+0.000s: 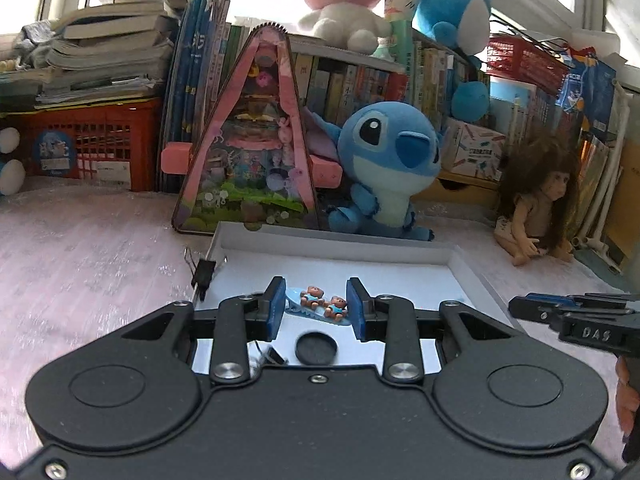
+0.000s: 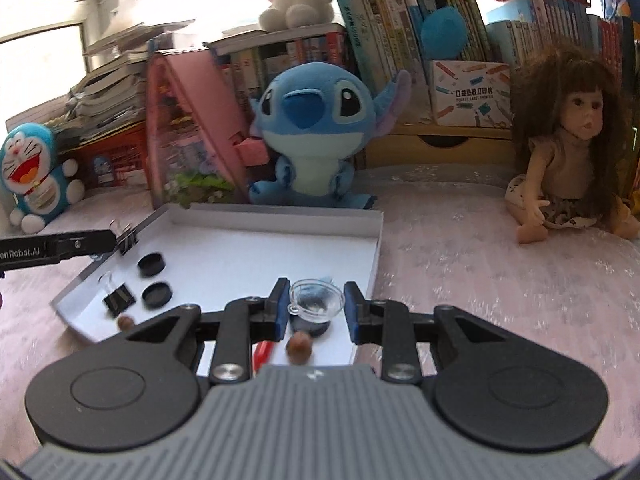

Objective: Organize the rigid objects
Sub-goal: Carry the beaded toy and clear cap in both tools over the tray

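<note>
In the left wrist view my left gripper (image 1: 316,305) is shut on a light-blue hair clip (image 1: 320,304) with two small bear figures, held above the white tray (image 1: 360,252). My right gripper (image 2: 316,305) is shut on a small clear plastic cup (image 2: 317,301) over the tray's near right corner (image 2: 366,280). Each gripper shows from the side in the other's view: the right gripper (image 1: 560,312) at the right edge, the left gripper (image 2: 60,249) at the left edge.
The tray holds black round caps (image 2: 151,265) (image 2: 157,294) (image 1: 316,347), binder clips (image 2: 118,300) (image 1: 204,274), brown nuts (image 2: 299,347) and a red piece (image 2: 264,351). Behind it stand a blue plush (image 2: 308,136), a pink triangular toy house (image 1: 248,152), a doll (image 2: 568,152) and shelves of books.
</note>
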Action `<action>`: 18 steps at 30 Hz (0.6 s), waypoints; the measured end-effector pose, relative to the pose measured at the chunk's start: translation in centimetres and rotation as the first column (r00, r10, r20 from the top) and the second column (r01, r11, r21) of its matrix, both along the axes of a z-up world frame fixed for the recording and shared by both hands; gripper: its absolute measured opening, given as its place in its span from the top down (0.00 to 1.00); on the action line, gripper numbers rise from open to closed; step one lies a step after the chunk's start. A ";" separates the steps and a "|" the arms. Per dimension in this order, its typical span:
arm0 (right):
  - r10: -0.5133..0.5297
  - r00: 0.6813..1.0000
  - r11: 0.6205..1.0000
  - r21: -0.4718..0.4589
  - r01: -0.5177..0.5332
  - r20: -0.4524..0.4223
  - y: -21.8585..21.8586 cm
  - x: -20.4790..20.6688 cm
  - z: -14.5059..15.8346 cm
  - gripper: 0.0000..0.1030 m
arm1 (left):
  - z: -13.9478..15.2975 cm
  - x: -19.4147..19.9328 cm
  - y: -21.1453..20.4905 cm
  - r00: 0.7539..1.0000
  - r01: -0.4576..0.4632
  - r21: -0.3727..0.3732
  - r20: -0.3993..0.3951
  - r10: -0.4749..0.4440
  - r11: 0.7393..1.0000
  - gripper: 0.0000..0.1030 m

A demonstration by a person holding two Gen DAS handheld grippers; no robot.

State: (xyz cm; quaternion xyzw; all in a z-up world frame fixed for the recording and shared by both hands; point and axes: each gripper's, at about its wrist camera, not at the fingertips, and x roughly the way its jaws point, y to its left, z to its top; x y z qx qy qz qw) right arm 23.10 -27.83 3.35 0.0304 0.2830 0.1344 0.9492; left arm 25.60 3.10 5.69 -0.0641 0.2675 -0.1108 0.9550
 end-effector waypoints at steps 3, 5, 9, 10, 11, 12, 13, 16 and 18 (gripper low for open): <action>-0.017 0.999 0.999 0.028 0.017 -0.029 -0.5 1.9 0.3 0.68 | -0.2 2.4 0.2 1.000 -0.014 0.005 -0.027 0.015 1.000 0.70; -0.026 0.999 0.999 0.042 0.028 -0.048 -0.5 3.3 0.2 0.68 | -0.5 4.0 0.3 0.999 -0.016 -0.002 -0.041 0.016 1.000 0.70; -0.030 0.997 0.999 0.031 0.033 -0.064 0.3 5.8 0.2 0.68 | -1.0 6.7 -0.2 0.998 -0.027 0.009 -0.050 0.028 1.000 0.70; -0.032 0.997 0.999 0.033 0.034 -0.066 0.5 6.4 0.2 0.68 | -1.3 7.3 -0.2 0.998 -0.033 0.004 -0.057 0.034 0.999 0.70; -0.035 0.997 0.998 0.043 0.038 -0.068 0.6 6.9 0.2 0.68 | -1.5 7.7 -0.3 0.997 -0.036 -0.001 -0.061 0.035 0.999 0.70; -0.039 0.997 0.997 0.058 0.043 -0.068 0.7 7.2 0.1 0.68 | -1.8 7.9 -0.4 0.997 -0.036 0.000 -0.065 0.036 0.999 0.70; -0.045 0.997 0.995 0.081 0.050 -0.067 0.7 7.5 -0.1 0.68 | -2.1 8.3 -0.6 0.997 -0.037 0.010 -0.069 0.038 0.999 0.70; -0.060 0.996 0.988 0.139 0.068 -0.064 0.6 7.9 -1.0 0.68 | -3.0 8.5 -1.0 0.997 -0.036 0.035 -0.072 0.039 0.999 0.70; -0.065 0.996 0.985 0.156 0.074 -0.065 0.8 8.1 -1.6 0.68 | -3.5 8.6 -1.2 0.997 -0.029 0.043 -0.076 0.032 0.999 0.70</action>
